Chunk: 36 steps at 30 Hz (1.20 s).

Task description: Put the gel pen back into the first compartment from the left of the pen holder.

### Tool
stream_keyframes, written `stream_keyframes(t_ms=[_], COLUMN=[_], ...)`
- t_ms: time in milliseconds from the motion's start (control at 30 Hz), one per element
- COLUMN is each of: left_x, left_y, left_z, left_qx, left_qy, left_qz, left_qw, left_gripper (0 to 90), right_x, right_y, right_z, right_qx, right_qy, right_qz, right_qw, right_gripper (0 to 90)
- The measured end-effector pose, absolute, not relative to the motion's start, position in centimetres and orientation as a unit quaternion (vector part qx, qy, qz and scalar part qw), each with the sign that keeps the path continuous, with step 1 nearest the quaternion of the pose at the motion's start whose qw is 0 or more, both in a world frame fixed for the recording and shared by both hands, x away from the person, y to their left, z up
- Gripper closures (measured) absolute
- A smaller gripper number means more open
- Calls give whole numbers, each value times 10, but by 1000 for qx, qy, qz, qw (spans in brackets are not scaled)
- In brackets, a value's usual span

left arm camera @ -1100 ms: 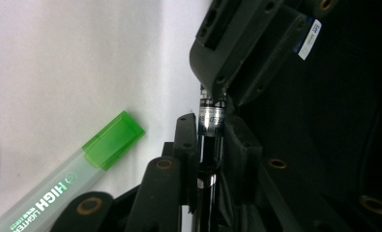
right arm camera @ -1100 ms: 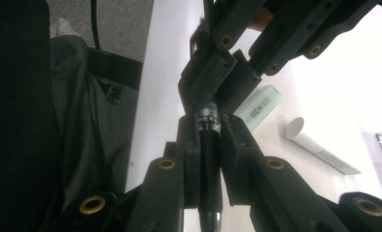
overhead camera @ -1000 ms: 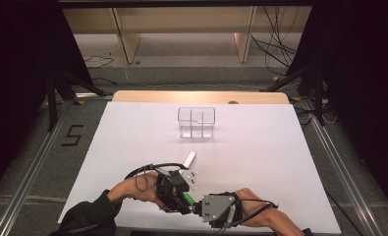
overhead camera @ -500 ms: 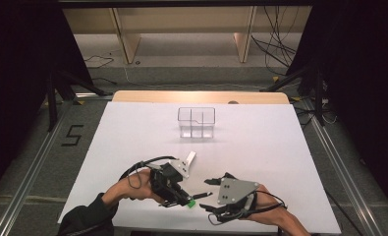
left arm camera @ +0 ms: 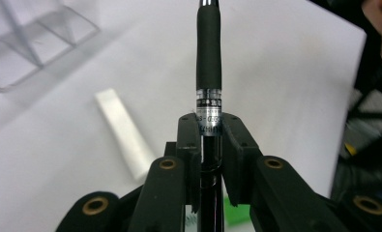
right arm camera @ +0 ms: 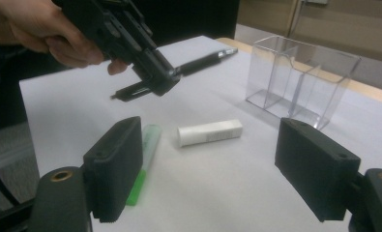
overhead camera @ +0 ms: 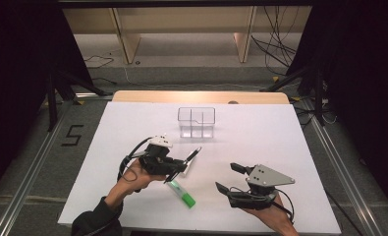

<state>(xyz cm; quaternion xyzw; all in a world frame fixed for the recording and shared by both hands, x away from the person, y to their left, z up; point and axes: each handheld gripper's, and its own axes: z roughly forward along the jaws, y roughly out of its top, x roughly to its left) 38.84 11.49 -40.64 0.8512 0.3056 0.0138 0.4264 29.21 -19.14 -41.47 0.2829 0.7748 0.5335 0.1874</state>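
Above table — left claw (overhead camera: 181, 166) clamps pen (left arm camera: 208, 63); right claw (overhead camera: 229, 178) wide, empty.

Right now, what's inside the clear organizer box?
The clear organizer box looks empty; only its dividers show through the walls. The pen is clamped in the left gripper.

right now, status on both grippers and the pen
Left gripper shut on black pen, held off the table. Right gripper open, holding nothing. Green marker and white tube lie on the sheet; clear organizer beyond, path unobstructed.
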Motion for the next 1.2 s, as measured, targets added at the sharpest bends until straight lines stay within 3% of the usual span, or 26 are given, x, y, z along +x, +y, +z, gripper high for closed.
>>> stream_keyframes(t_ms=[367,1200], left_x=[409,455], left_y=[116,117], left_z=[-405,-387], left_qx=[793,719], left_qy=[372,428], left_qz=[81,125], left_qw=[475,533], left_gripper=[794,793], right_x=[289,281], right_y=[-206,-227], right_z=[-435,-450], right_qx=[340,380], right_qy=[738,723], right_qz=[554,544], right_qw=[181,189], right_gripper=[232,218])
